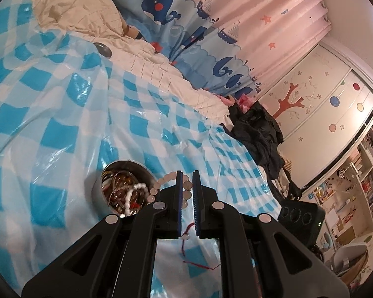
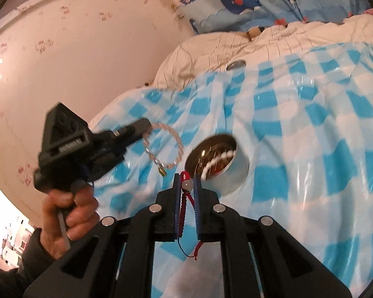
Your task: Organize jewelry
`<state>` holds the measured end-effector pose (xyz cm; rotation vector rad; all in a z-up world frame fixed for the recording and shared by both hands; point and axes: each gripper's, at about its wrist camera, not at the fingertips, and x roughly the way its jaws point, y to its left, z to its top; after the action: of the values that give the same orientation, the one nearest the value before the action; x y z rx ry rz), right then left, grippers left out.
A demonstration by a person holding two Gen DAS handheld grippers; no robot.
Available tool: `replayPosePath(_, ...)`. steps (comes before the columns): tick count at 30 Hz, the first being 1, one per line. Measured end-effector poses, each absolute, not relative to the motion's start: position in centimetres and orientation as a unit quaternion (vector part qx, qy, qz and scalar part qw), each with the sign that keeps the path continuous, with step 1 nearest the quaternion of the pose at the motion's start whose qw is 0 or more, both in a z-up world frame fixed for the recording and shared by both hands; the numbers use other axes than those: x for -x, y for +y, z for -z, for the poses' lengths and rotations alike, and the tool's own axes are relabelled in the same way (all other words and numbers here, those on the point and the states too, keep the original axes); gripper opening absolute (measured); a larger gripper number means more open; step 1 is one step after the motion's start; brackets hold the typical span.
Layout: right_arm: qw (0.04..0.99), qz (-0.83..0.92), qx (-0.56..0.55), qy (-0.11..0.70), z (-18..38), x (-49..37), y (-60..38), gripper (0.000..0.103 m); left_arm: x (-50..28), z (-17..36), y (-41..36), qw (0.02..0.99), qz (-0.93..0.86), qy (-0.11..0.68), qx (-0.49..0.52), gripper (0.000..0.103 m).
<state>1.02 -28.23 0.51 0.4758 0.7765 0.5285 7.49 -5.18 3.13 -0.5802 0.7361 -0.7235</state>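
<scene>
A round metal tin full of jewelry sits on the blue-and-white checked sheet, with a white bead string draped over its rim. My left gripper is shut on a pale pink bead bracelet, which hangs in a loop beside the tin; in the right wrist view the bracelet dangles from the left gripper. My right gripper is shut on a red cord bracelet with a pale bead, just in front of the tin. The cord's tail hangs below.
A crumpled cream duvet lies at the back of the bed with a small grey disc on it. Dark clothes are piled at the bed's right edge. Whale-print curtains and shelves stand beyond.
</scene>
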Motion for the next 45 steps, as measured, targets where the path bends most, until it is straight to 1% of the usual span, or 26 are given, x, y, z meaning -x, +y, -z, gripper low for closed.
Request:
replayPosePath(3,0.872,-0.248,-0.225,0.357,-1.7,-2.8,-28.4,0.010,-9.7,-1.4,-6.0,0.824,0.331,0.361,0.284,0.007)
replayPosePath(5,0.875,-0.244,-0.227,0.352,-2.0,-4.1,-28.5,0.010,-12.0,1.2,-6.9,0.823,0.290,0.413,0.259,0.007)
replayPosePath(7,0.873,-0.243,-0.236,0.350,-1.9,-5.5,-28.4,0.010,-12.9,2.8,-6.8,0.830,0.240,0.443,0.240,0.007)
replayPosePath(10,0.861,-0.252,-0.264,0.355,-0.8,-8.2,-28.1,0.010,-12.6,2.6,-5.1,0.839,0.209,0.434,0.252,0.007)
replayPosePath(12,0.849,-0.256,-0.281,0.367,0.6,-9.8,-27.6,0.011,-12.0,1.2,-4.3,0.853,0.201,0.415,0.245,0.012)
replayPosePath(14,0.847,-0.241,-0.249,0.402,2.3,-11.3,-26.1,0.012,-11.3,0.1,-3.6,0.863,0.193,0.402,0.238,0.024)
replayPosePath(15,0.855,-0.219,-0.211,0.420,3.0,-11.7,-25.3,0.026,-10.9,-0.1,-3.4,0.868,0.189,0.398,0.231,0.026)
replayPosePath(16,0.866,-0.192,-0.170,0.429,3.5,-11.8,-24.6,0.036,-10.3,-0.5,-3.5,0.875,0.179,0.395,0.214,0.033)
replayPosePath(17,0.872,-0.187,-0.155,0.424,3.6,-11.5,-24.4,0.036,-10.0,-0.8,-3.5,0.881,0.172,0.393,0.201,0.044)
replayPosePath(18,0.884,-0.172,-0.134,0.413,3.1,-10.6,-24.2,0.040,-9.4,-1.2,-3.5,0.887,0.164,0.389,0.188,0.049)
replayPosePath(19,0.892,-0.163,-0.122,0.404,2.9,-10.0,-24.3,0.047,-8.7,-1.5,-3.5,0.893,0.157,0.383,0.177,0.057)
replayPosePath(20,0.900,-0.154,-0.111,0.392,2.4,-8.9,-24.4,0.050,-7.8,-1.5,-3.8,0.899,0.149,0.379,0.163,0.062)
replayPosePath(21,0.907,-0.142,-0.101,0.383,2.0,-7.7,-24.6,0.055,-7.1,-1.3,-4.3,0.903,0.142,0.379,0.145,0.065)
replayPosePath(22,0.912,-0.131,-0.091,0.377,1.8,-6.8,-24.7,0.062,-6.4,-0.8,-4.9,0.908,0.134,0.379,0.118,0.071)
replayPosePath(23,0.918,-0.116,-0.078,0.370,1.6,-5.5,-24.9,0.067,-5.7,-0.3,-5.5,0.911,0.126,0.381,0.093,0.074)
replayPosePath(24,0.924,-0.098,-0.067,0.364,1.6,-4.2,-25.1,0.075,-5.0,0.2,-5.9,0.912,0.122,0.384,0.077,0.074)
replayPosePath(25,0.928,-0.073,-0.056,0.361,1.7,-2.4,-25.3,0.079,-4.4,0.9,-6.7,0.910,0.124,0.391,0.058,0.075)
replayPosePath(26,0.929,-0.062,-0.054,0.362,1.9,-1.6,-25.5,0.080,-3.9,1.4,-6.9,0.909,0.127,0.393,0.050,0.077)
replayPosePath(28,0.926,-0.039,-0.051,0.372,2.6,0.7,-25.6,0.090,-2.9,2.3,-7.4,0.911,0.117,0.394,0.031,0.081)
replayPosePath(34,0.922,0.007,-0.052,0.384,5.1,3.1,-25.4,0.093,-1.3,3.4,-6.9,0.916,0.093,0.390,0.003,0.095)
replayPosePath(41,0.925,0.023,-0.035,0.378,6.0,3.4,-24.7,0.095,-1.5,4.6,-5.6,0.921,0.067,0.384,0.013,0.095)
replayPosePath(45,0.923,0.024,-0.037,0.382,6.1,3.4,-24.8,0.095,-2.3,5.5,-6.2,0.911,0.052,0.409,-0.017,0.095)
